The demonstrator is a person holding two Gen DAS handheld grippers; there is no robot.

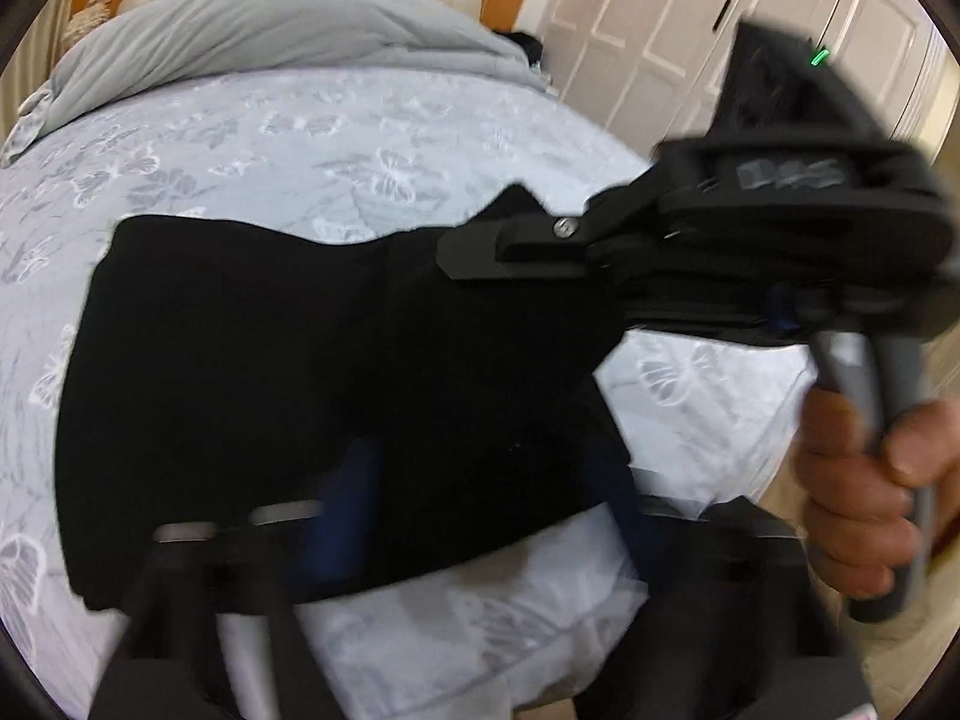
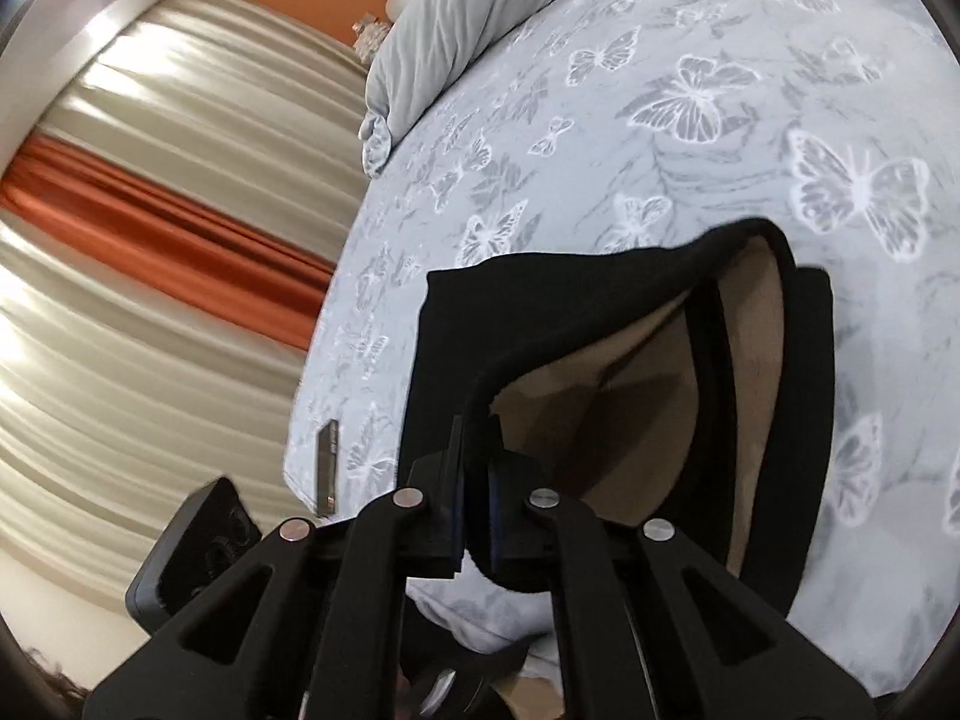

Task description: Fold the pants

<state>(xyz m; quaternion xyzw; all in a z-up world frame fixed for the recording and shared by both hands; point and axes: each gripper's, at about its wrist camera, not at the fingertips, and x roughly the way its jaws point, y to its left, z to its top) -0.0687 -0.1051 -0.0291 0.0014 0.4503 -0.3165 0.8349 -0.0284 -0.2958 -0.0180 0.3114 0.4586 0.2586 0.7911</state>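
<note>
Black pants [image 1: 288, 360] hang over a butterfly-print bed, held up by both grippers. In the left wrist view the cloth covers my left gripper's [image 1: 474, 492] blue-padded fingers [image 1: 348, 492], which stand apart; whether they pinch cloth is hidden. My right gripper [image 1: 474, 252] comes in from the right, shut on the pants' upper right edge. In the right wrist view the right gripper [image 2: 477, 468] pinches the black waistband edge [image 2: 480, 414], and the tan lining [image 2: 630, 408] of the pants [image 2: 540, 300] shows inside.
The bed [image 1: 300, 138] has a grey duvet [image 1: 270, 30] at its head. White wardrobe doors [image 1: 660, 12] stand at the right. Striped cream and orange curtains [image 2: 150, 240] hang left of the bed. A small dark flat object [image 2: 328, 468] lies near the bed's edge.
</note>
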